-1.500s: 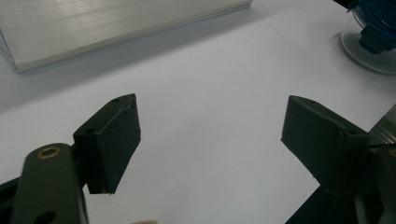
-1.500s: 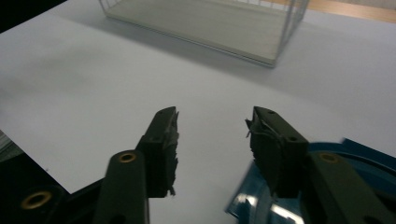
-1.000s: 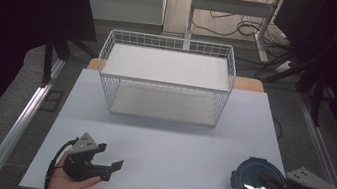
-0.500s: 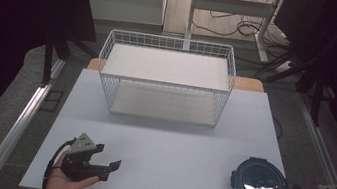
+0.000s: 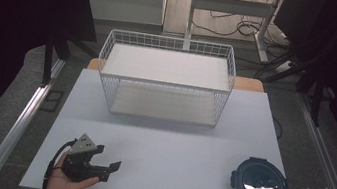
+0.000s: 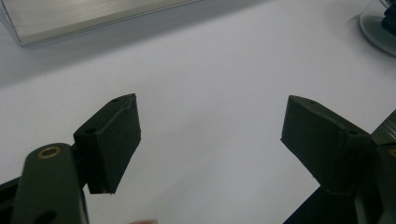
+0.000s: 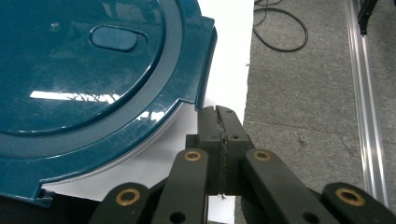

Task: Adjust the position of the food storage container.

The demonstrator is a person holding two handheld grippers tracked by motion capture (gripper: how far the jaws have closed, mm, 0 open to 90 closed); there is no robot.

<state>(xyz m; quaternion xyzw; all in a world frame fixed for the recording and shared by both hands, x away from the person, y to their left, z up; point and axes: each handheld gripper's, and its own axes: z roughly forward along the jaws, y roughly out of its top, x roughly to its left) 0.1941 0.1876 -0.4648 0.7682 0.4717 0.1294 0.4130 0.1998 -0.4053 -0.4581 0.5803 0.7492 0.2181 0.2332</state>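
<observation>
Right claw point(image 7: 218, 111) is pinched tight on nothing, just beside the blue lid point(image 7: 88, 74) at the bench's point(image 5: 169, 145) near right; left claw point(image 6: 210, 135) gapes wide.

We see the white table point(image 5: 163, 149) evenly lit from overhead while its surroundings sink into near-black. On the blue lid point(image 7: 84, 70) a streak of glare reflects the ceiling light. The left gripper point(image 6: 210, 135) shows soft, slightly unfocused jaws close up.

No legible text or labels anywhere
</observation>
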